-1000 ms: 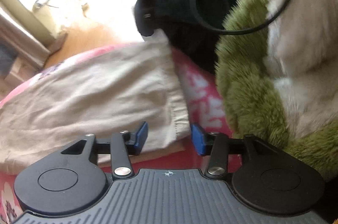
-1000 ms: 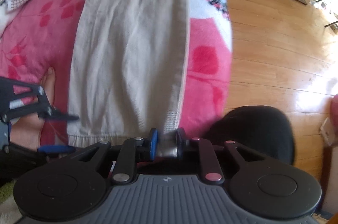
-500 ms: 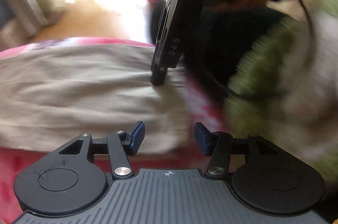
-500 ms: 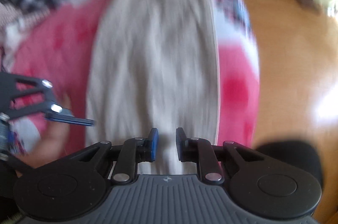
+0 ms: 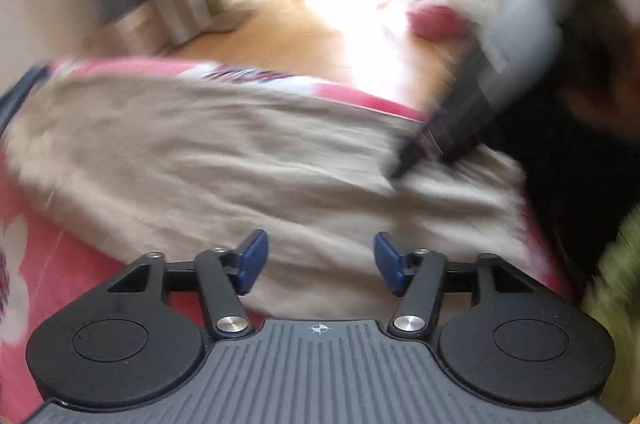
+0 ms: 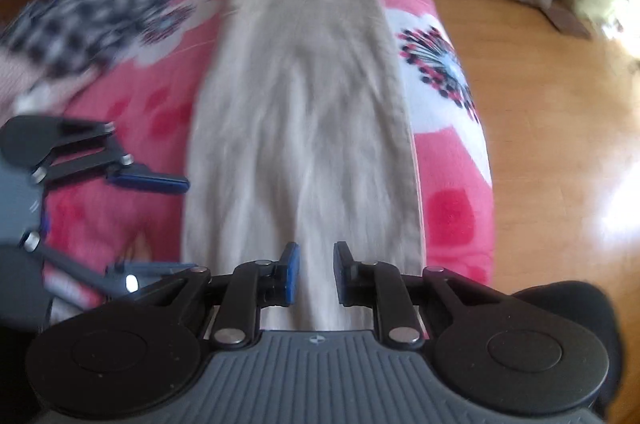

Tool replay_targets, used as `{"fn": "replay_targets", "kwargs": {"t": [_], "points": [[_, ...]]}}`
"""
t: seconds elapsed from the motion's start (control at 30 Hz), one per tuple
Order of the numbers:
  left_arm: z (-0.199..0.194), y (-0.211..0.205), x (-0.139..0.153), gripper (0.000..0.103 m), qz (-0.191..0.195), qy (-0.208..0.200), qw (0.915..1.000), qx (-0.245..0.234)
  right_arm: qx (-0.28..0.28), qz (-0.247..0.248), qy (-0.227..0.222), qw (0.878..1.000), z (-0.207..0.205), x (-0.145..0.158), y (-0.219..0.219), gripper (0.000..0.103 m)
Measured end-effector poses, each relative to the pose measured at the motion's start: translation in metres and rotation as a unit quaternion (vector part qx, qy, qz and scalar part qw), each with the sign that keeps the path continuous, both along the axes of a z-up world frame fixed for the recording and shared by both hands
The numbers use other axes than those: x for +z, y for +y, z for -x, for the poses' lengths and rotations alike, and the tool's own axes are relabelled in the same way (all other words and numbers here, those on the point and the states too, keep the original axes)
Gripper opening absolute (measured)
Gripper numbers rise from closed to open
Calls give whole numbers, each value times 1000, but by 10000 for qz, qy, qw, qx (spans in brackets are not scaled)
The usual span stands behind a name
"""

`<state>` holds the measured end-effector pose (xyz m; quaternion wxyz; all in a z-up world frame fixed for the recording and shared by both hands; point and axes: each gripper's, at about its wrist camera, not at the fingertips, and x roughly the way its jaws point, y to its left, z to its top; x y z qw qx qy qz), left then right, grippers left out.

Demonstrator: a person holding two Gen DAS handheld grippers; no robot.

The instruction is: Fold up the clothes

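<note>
Hovering over the near end of the beige garment (image 6: 304, 112), the right claw (image 6: 316, 274) has its blue pads parted a little, cloth running between them but nothing pinched. Left claw (image 5: 320, 260) is spread wide, pads well apart, empty, sitting above the garment's near edge in its own view.

In the right wrist view the left claw (image 6: 148, 224) shows at the left, just beside the garment's left edge, fingers wide, over the pink floral bedcover (image 6: 452, 184). In the left wrist view the right claw (image 5: 436, 140) comes in from the upper right, its tip down at the cloth; touching or not, cannot tell through the blur.

Garment lies flat and long on the bed, stretching from the near end away to the far end, near the bed's right edge. Wrinkled lengthwise.

Left of it, further back: a black-and-white checked garment (image 6: 84, 24), bunched on the bedcover, well apart from the beige one.

Right of the bed: wooden floor (image 6: 552, 128). Black round object (image 6: 568, 308) at near right, blurred.

Both views are motion-blurred.
</note>
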<state>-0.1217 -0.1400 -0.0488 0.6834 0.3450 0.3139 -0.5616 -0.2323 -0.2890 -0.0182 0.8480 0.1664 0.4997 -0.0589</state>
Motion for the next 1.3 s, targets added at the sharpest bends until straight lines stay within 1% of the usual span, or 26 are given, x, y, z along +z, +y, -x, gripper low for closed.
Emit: {"fn": "replay_targets", "kwargs": {"t": [0.07,0.13,0.17,0.2,0.27,0.3,0.33,0.37,0.4,0.47,0.5,0.57,0.6,0.63,0.67,0.7,0.73,0.83,0.93,1.03,1.13,1.17,1.23,1.3], "points": [[-7,6,-15,62,28,259,9989,387,-39,-52,280,9996,1,-25,3,20],[-12,18,-24,63,105,520,9964,664,196,-49,416,9989,17,-27,8,20],[-14,24,-23,63,123,605,9956,707,263,-100,524,9982,26,-27,10,20],[-15,30,-21,63,141,689,9947,750,245,-236,698,9970,34,-27,8,20],[-21,41,-17,63,198,831,9928,841,83,-677,1007,9926,42,-26,-3,20],[-26,42,-14,63,280,818,9923,890,-8,-807,1066,9910,42,-20,-9,20],[-32,42,-10,63,382,762,9920,929,-104,-783,966,9922,36,-10,-16,21],[-38,42,-6,63,483,706,9916,967,-154,-691,733,9948,26,1,-21,21],[-45,40,-3,63,567,636,9910,1033,-169,-613,448,9970,13,11,-26,21],[-63,29,-1,63,710,543,9871,1331,-220,-549,-87,9982,-22,25,-32,21],[-71,23,-3,63,747,584,9841,1503,-241,-521,-292,9979,-39,24,-34,21],[-87,11,-15,63,728,846,9762,1861,-273,-456,-651,9965,-73,18,-35,21],[-91,7,-22,63,686,941,9730,1993,-271,-353,-700,9966,-85,11,-34,21],[-90,6,-26,64,671,925,9728,2015,-234,-196,-569,9979,-93,-2,-33,21],[-85,8,-28,67,737,827,9741,1972,-149,-109,-304,9994,-96,-15,-32,21],[-79,10,-30,68,783,732,9753,1930,-47,-59,-4,10000,-96,-27,-32,20],[-75,12,-32,70,815,696,9752,1936,60,-27,-6,10000,-107,-26,-31,20],[-70,19,-38,74,955,808,9688,2137,387,42,-417,9984,-153,-8,-29,21],[-67,23,-39,76,1058,934,9627,2309,713,110,-826,9940,-200,11,-27,21],[-61,29,-39,79,1113,932,9631,2268,1037,179,-1234,9868,-247,30,-25,21],[-59,33,-39,82,1180,995,9628,2217,1358,247,-1637,9768,-293,48,-24,21],[-60,33,-40,82,1202,1031,9624,2209,1403,293,-1667,9755,-310,44,-22,20],[-61,33,-42,83,1221,1047,9629,2165,1440,405,-1633,9752,-344,27,-18,19],[-58,33,-44,86,1211,943,9667,2047,1476,517,-1599,9747,-379,10,-13,19]]}}
